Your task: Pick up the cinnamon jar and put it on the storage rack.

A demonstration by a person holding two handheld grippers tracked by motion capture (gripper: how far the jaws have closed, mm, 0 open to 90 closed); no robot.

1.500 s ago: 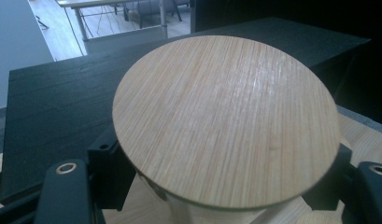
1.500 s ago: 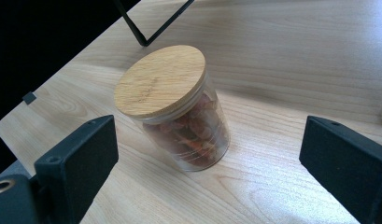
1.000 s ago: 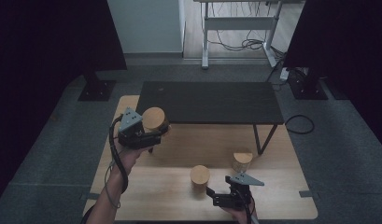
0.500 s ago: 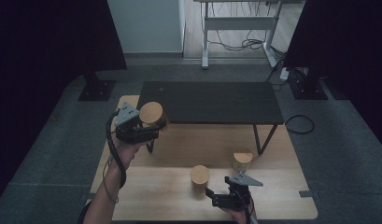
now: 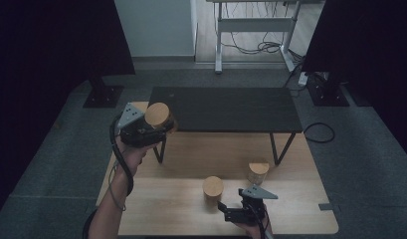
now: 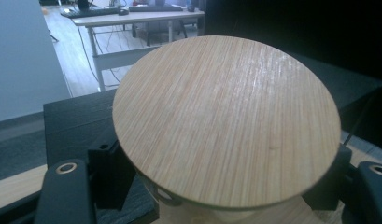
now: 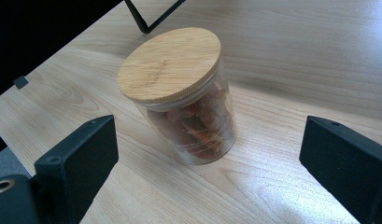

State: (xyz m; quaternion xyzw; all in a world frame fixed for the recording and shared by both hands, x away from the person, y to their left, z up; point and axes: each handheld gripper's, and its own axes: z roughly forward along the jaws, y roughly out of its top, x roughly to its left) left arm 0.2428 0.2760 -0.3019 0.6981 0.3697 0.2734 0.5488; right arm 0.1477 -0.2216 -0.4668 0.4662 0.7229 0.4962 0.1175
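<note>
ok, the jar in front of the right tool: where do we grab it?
Probably the glass body just under the bamboo lid, coming in level from the near side. The jar stands upright on the wooden table, and the right tool already has open jaws either side.

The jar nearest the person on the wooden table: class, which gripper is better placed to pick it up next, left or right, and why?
Right. The right gripper hangs just beside that jar with its jaws open and the jar standing between them in the right gripper view. The left gripper is far off by the black table, already shut on another jar.
</note>
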